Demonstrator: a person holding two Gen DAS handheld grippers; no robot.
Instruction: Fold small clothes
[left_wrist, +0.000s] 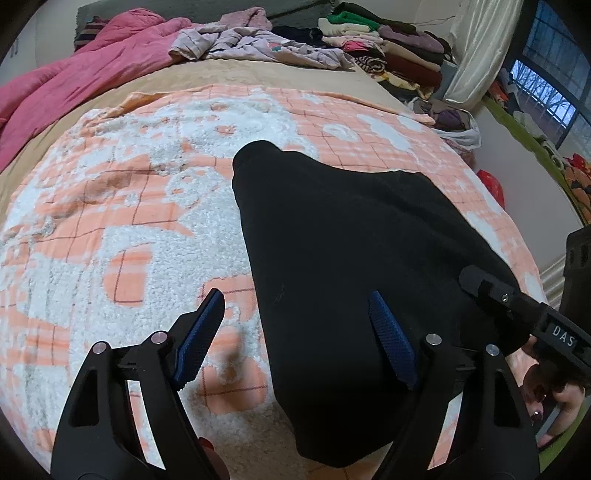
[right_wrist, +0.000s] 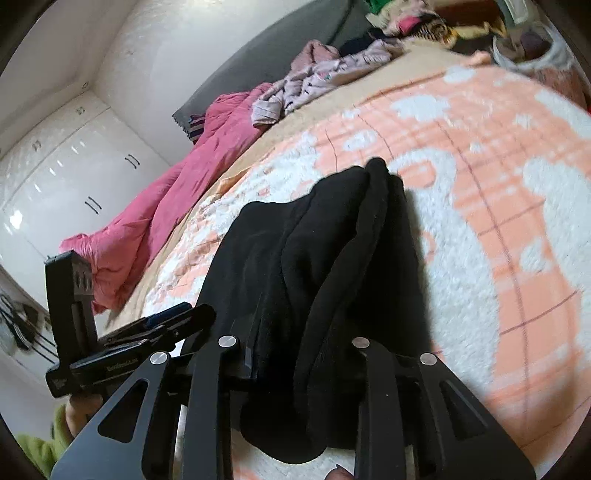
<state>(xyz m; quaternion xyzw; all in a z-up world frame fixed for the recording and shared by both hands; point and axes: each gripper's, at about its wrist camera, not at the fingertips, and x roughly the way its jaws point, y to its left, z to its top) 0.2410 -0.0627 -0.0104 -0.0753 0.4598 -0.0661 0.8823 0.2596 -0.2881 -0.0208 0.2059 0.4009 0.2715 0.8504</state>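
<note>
A black garment (left_wrist: 332, 240) lies folded into a long shape on the peach-and-white blanket (left_wrist: 110, 221), with its narrow end pointing away from me. My left gripper (left_wrist: 295, 332) hovers open over the garment's near left edge; one blue pad (left_wrist: 203, 332) is above the blanket and the other above the cloth. My right gripper (left_wrist: 491, 291) reaches in at the garment's right edge. In the right wrist view, a raised fold of the black garment (right_wrist: 280, 240) is bunched between the narrow jaws of the right gripper (right_wrist: 299, 332), hiding its pads. The left gripper (right_wrist: 147, 332) shows at the left.
A pink quilt (left_wrist: 74, 74) lies along the far left of the bed. Crumpled lilac clothes (left_wrist: 258, 44) and a stack of folded clothes (left_wrist: 388, 48) sit at the far end. White wardrobe doors (right_wrist: 55, 166) stand beyond the bed. A window (left_wrist: 546, 74) is on the right.
</note>
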